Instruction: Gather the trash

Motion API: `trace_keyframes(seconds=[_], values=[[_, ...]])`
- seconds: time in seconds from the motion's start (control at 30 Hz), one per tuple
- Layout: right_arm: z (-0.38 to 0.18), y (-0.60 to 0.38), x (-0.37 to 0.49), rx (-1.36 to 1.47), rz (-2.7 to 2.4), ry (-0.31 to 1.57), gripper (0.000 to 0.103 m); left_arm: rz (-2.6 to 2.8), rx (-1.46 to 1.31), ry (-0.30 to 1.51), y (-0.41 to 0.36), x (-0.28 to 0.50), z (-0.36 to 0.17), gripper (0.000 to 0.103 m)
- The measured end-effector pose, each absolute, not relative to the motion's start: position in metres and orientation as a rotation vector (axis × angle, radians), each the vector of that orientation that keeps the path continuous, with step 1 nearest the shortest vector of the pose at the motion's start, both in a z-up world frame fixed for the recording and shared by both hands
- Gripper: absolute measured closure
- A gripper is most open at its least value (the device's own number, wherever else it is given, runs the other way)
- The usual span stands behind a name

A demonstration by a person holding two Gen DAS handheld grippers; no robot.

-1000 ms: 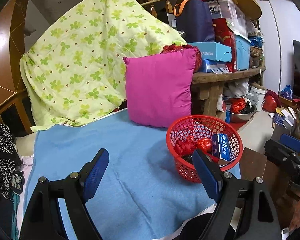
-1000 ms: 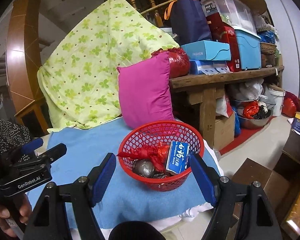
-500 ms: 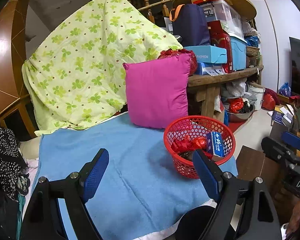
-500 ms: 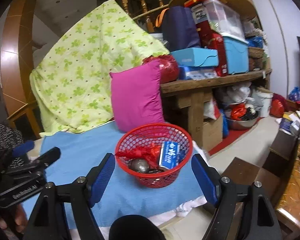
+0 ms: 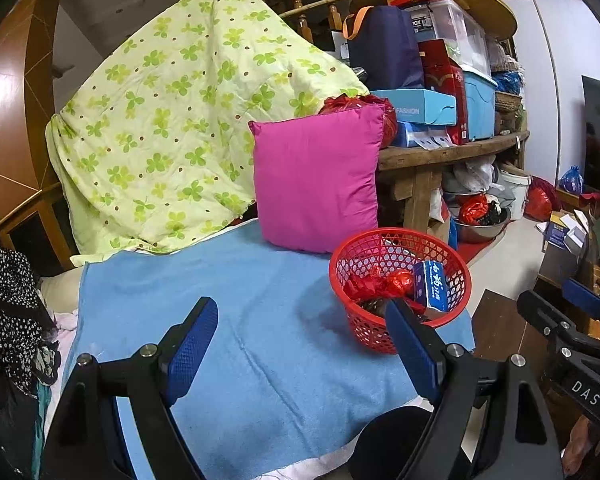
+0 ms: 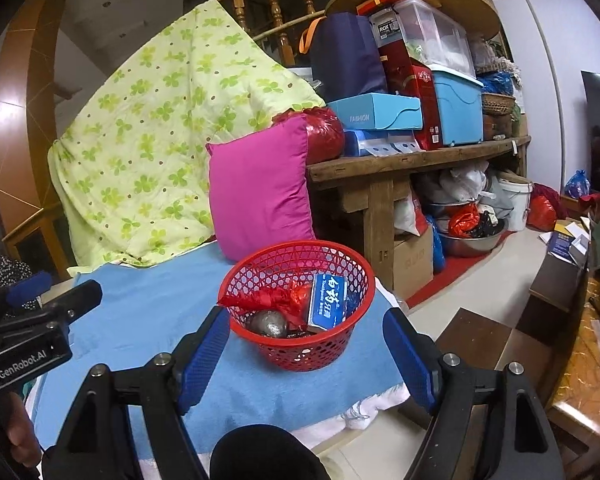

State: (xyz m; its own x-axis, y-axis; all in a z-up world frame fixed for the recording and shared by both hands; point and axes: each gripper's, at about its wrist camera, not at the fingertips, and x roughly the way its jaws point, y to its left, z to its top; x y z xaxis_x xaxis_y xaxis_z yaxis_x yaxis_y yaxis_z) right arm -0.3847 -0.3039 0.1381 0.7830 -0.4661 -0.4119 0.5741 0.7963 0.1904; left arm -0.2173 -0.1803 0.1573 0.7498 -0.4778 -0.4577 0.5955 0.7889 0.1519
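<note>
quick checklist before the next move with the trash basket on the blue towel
1. Left gripper empty with jaws apart: ok.
2. Right gripper empty with jaws apart: ok.
3. Red basket upright on the blue towel: ok.
4. Trash inside the basket, blue toothpaste box, red wrapper and foil ball: ok.
5. Loose trash left on the towel: none visible in either view, ok.
6. Basket clear of the towel's right edge: cannot tell, it sits close to that edge, with the floor beyond.
</note>
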Motion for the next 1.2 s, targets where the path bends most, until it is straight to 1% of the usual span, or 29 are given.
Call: trace_keyframes(seconds=[1.2], values=[[0.143,-0.294,-0.375,0.306,-0.556,0.353,0.021,-0.598,0.293,0.438,-0.173,-0.204,0.146,0.017]])
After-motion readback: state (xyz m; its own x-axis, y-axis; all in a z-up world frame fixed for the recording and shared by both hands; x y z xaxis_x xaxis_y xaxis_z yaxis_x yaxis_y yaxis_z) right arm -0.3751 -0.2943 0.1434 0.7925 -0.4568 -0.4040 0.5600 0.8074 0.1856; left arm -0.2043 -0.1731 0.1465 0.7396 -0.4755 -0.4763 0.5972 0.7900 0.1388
